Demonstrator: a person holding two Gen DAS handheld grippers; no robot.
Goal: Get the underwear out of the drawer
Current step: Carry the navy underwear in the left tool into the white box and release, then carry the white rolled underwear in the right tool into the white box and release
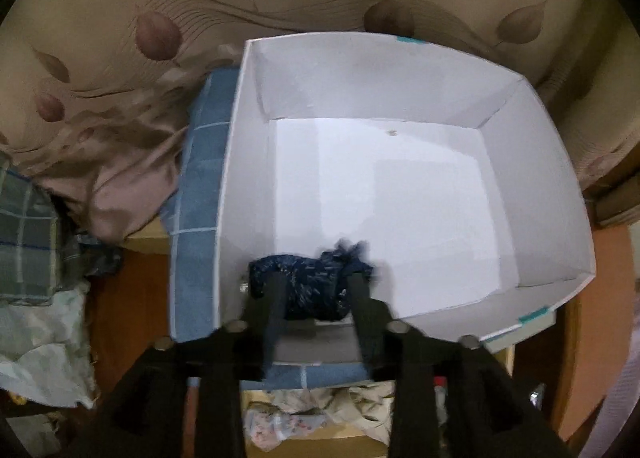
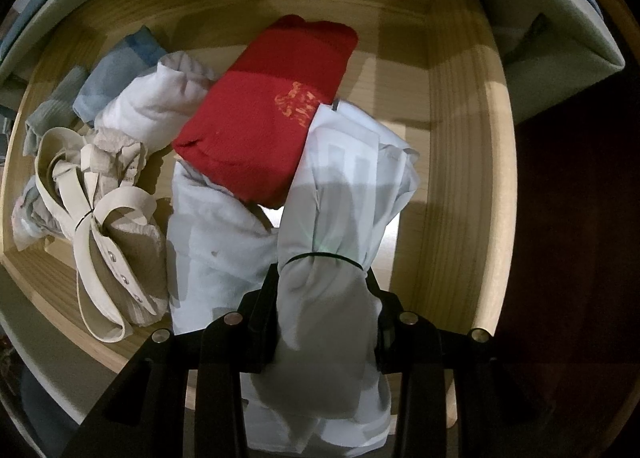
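Wooden drawer (image 2: 456,161), red garment (image 2: 260,129), white box (image 1: 532,185)

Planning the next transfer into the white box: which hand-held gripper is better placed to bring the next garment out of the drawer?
Right: the right hand-held gripper is shut on the pale garment over the wooden drawer.
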